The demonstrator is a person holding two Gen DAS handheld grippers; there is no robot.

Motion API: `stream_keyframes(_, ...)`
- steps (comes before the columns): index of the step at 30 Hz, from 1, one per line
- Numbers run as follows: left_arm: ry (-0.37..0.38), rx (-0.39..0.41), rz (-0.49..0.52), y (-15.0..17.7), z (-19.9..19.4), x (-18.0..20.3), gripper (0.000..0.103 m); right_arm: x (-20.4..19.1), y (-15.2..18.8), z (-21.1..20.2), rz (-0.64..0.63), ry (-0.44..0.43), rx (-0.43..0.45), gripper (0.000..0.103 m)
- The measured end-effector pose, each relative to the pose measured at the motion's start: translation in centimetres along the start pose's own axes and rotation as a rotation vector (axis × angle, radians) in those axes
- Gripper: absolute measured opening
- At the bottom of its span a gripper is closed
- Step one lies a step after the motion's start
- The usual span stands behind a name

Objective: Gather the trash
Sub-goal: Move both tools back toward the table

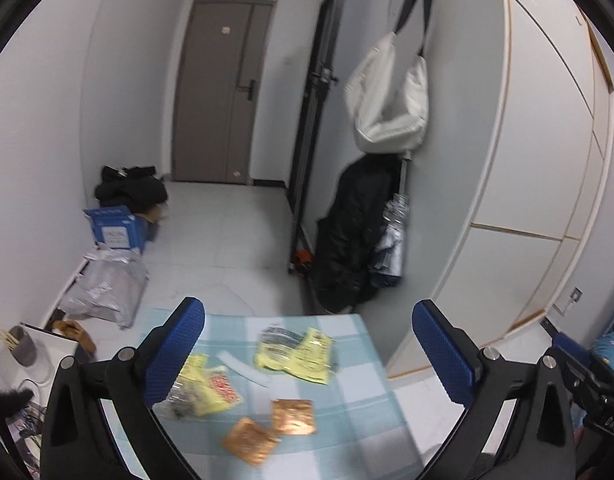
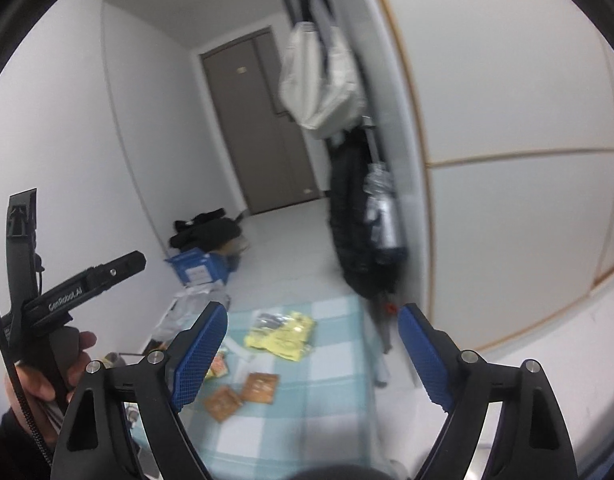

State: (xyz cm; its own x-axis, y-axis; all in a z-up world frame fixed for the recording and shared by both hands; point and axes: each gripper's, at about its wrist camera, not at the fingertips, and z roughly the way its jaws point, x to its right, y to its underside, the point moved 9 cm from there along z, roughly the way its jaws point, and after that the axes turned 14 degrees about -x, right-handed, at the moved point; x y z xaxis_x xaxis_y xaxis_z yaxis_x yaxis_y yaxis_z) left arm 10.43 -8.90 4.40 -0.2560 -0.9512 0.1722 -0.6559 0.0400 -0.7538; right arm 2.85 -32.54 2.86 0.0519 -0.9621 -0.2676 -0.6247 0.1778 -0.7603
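Trash lies on a table with a blue-and-white checked cloth (image 1: 347, 424). There is a crumpled yellow wrapper (image 1: 303, 354), a second yellow wrapper with red print (image 1: 207, 390), a white paper strip (image 1: 243, 368) and two brown sachets (image 1: 293, 416) (image 1: 249, 440). My left gripper (image 1: 309, 354) is open and empty, held above the trash. In the right wrist view the same yellow wrapper (image 2: 281, 334) and brown sachets (image 2: 259, 388) show on the cloth (image 2: 307, 412). My right gripper (image 2: 313, 356) is open and empty above them.
A white wardrobe (image 1: 527, 160) stands at the right. A white bag (image 1: 387, 100) and a black coat (image 1: 355, 236) hang by it. On the floor at the left lie a blue box (image 1: 115, 228), a grey mailer bag (image 1: 103, 288) and black clothes (image 1: 131, 188). A grey door (image 1: 223, 92) is behind.
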Motion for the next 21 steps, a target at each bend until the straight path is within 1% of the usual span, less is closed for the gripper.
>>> stream_keyframes(4, -0.051, 0.006, -0.026, 0.1, 0.2, -2.9, 0.102, -3.4, -0.5, 1.6, -0.066, -0.030, 0.021, 0.095)
stream_keyframes(8, -0.087, -0.021, -0.061, 0.7, 0.9, -6.2, 0.102, -6.0, -0.5, 4.3, -0.101, -0.082, -0.006, 0.096)
stream_keyframes(10, -0.107, -0.038, -0.081, 0.8, 1.7, -7.8, 0.102, -7.0, -0.4, 5.2, -0.111, -0.094, -0.022, 0.096)
stream_keyframes(15, -0.119, -0.097, -0.108, 1.2, 3.9, -10.9, 0.102, -8.5, -0.3, 9.2, -0.144, -0.108, -0.072, 0.096)
stream_keyframes(21, -0.090, -0.173, -0.174, 2.6, 7.2, -14.0, 0.102, -9.1, -0.3, 14.2, -0.166, -0.108, -0.162, 0.096)
